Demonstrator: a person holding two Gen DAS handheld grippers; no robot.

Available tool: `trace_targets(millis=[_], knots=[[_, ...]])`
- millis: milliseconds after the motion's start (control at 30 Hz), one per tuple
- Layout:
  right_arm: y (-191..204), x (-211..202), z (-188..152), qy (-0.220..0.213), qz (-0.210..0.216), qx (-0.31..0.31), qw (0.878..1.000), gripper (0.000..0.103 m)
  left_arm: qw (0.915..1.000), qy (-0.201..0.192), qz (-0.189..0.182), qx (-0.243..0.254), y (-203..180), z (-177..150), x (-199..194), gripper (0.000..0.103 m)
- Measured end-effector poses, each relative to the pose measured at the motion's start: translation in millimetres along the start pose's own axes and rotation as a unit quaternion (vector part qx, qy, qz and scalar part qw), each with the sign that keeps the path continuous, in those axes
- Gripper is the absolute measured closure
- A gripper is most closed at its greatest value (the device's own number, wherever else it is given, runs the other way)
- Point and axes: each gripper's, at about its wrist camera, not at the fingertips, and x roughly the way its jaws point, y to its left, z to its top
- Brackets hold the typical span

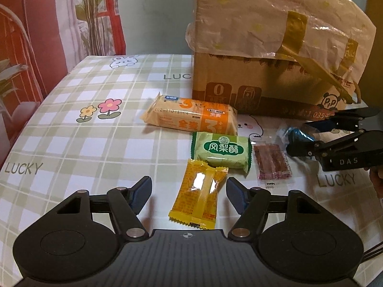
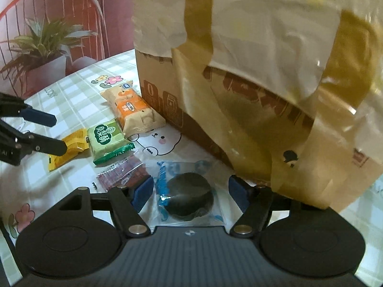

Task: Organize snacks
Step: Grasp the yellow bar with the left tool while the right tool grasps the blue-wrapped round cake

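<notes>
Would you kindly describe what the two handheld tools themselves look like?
Both are matte black. The left tool and right tool each have a ribbed body with two round discs, silver pivot pins, linkage arms and dark blue finger pads. White letters "DAS" mark the right tool's side in the left view. No sleeves show.
</notes>
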Motion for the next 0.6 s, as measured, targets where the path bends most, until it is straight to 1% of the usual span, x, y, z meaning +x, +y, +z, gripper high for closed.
trace_targets(millis=[67,167,300,400,433,500,567,600], knots=[[-2.3,1.5,-1.7,0.003,0.009,0.017,1.0,0.043,1.0,0.002,-0.001,0.001,-0.3,-1.2,1.7,0.032],[-2.4,-2.4,-4.8,-0.007,0.007,0.039,0.999,0.049,1.0,0.006,-0.001,0.005,-1.0,-2.4,4.4,0.033],[-2.7,-11.1,-9.7,-0.012,-0.002,0.067,0.998,0.051,0.9999,0.007,0.001,0.01,-2.5,-2.8,8.1,0.033],[-2.1,-17.9,-15.6,-0.017,-0.013,0.094,0.995,0.052,0.9999,0.009,0.002,0.008,-3.1,-2.6,10.9,0.037],[-1.8,-20.2,-17.7,-0.018,-0.017,0.103,0.994,0.052,0.9999,0.01,0.002,0.007,-3.0,-2.5,12.0,0.04],[-1.0,-25.6,-22.3,-0.02,-0.026,0.118,0.992,0.052,0.9999,0.012,-0.001,0.001,-1.7,-2.3,14.3,0.05],[-1.0,-31.0,-26.2,-0.022,-0.032,0.134,0.99,0.052,1.0,0.007,0.003,0.001,-1.7,-2.8,13.5,0.067],[-0.6,-33.5,-28.5,-0.023,-0.035,0.141,0.989,0.052,1.0,0.006,0.004,0.003,-2.0,-2.5,12.9,0.067]])
